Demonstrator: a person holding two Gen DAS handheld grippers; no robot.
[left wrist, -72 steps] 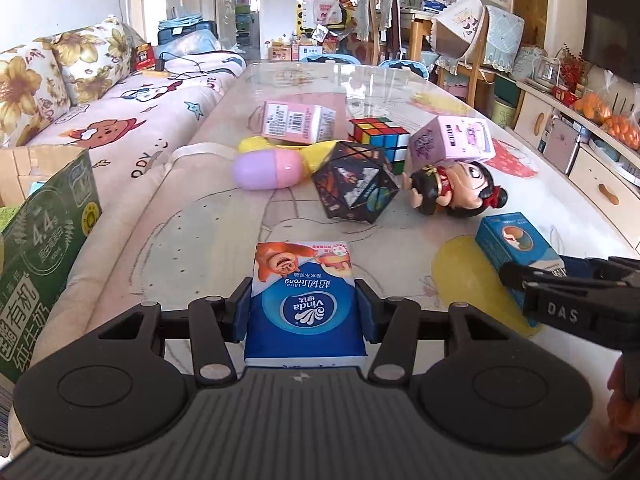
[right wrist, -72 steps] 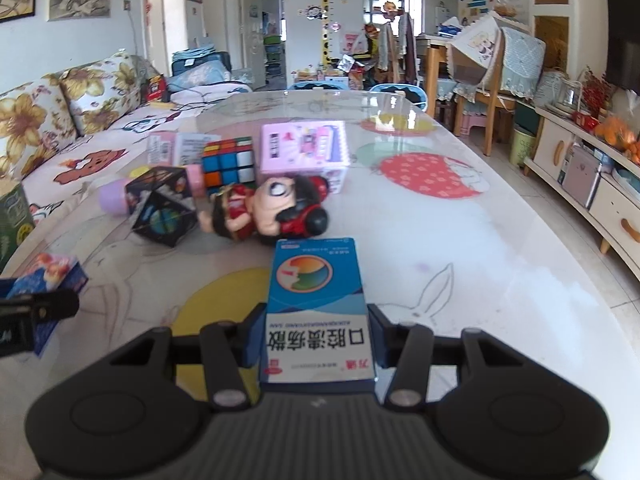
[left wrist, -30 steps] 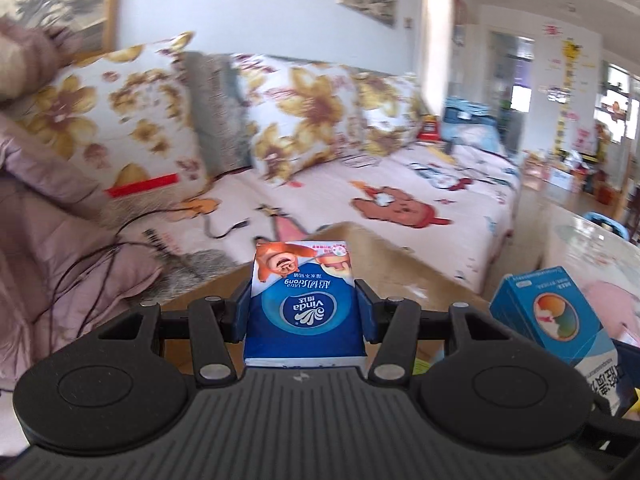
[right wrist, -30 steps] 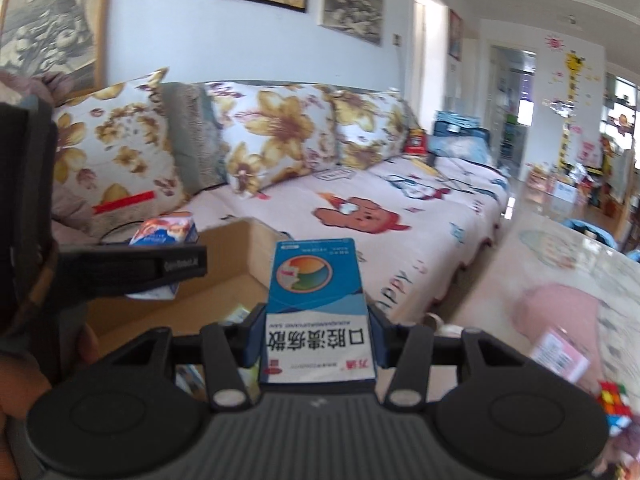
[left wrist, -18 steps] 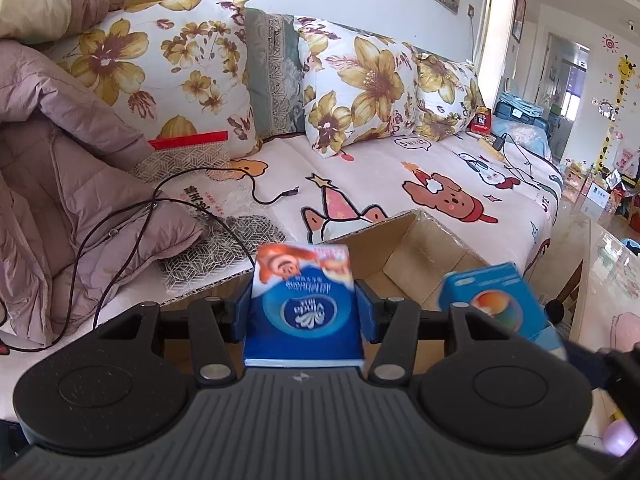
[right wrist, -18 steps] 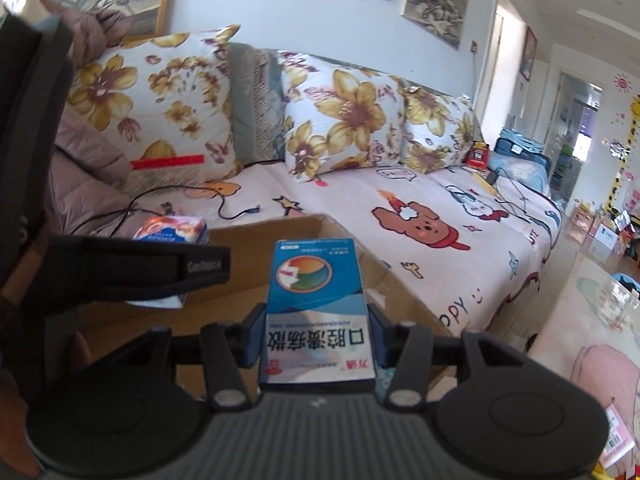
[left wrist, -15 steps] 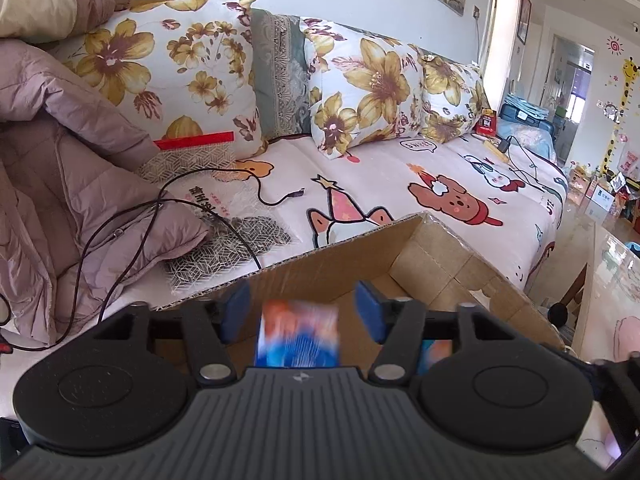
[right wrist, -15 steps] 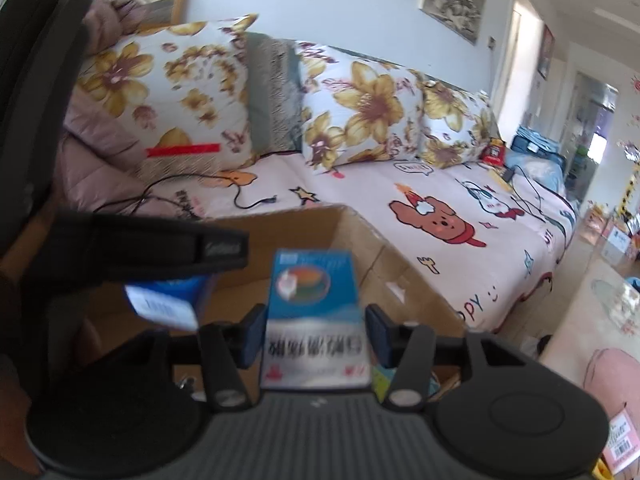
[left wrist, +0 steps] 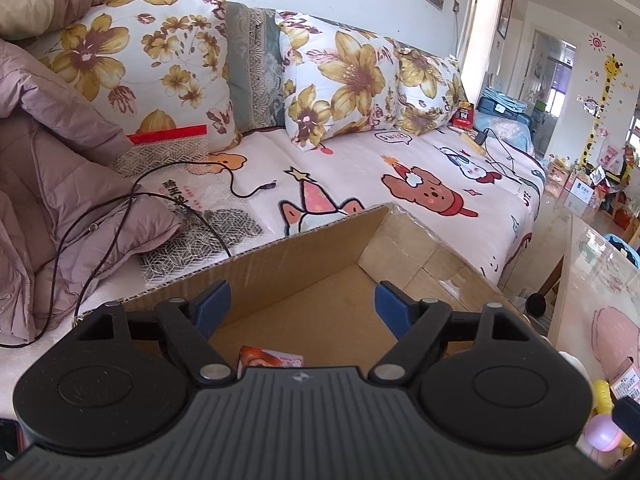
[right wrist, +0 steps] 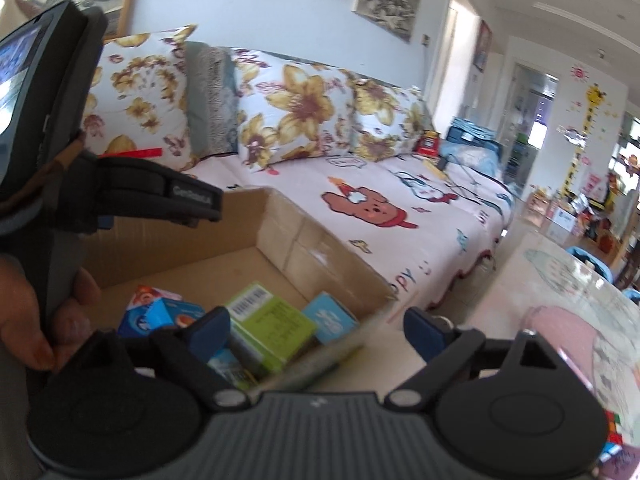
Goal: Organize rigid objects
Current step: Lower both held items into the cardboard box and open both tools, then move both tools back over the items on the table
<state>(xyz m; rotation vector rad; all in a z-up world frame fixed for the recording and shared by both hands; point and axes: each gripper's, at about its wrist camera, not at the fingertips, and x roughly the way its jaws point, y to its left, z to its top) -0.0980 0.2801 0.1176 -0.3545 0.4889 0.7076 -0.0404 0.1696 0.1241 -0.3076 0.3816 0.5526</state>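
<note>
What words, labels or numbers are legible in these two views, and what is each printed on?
"SWEET" (roughly): speech bubble on the sofa cover.
"PPY": the same cover's hanging edge, right wrist view.
White lettering on the left gripper: too blurred to read.
Barcode label and print on the green box: too blurred.
Chinese print on the bag under the cable: too small.

My own housing hides most of the tissue pack point(left wrist: 269, 358); a blurred flap point(right wrist: 320, 360) masks the box's point(right wrist: 320, 248) near rim.
</note>
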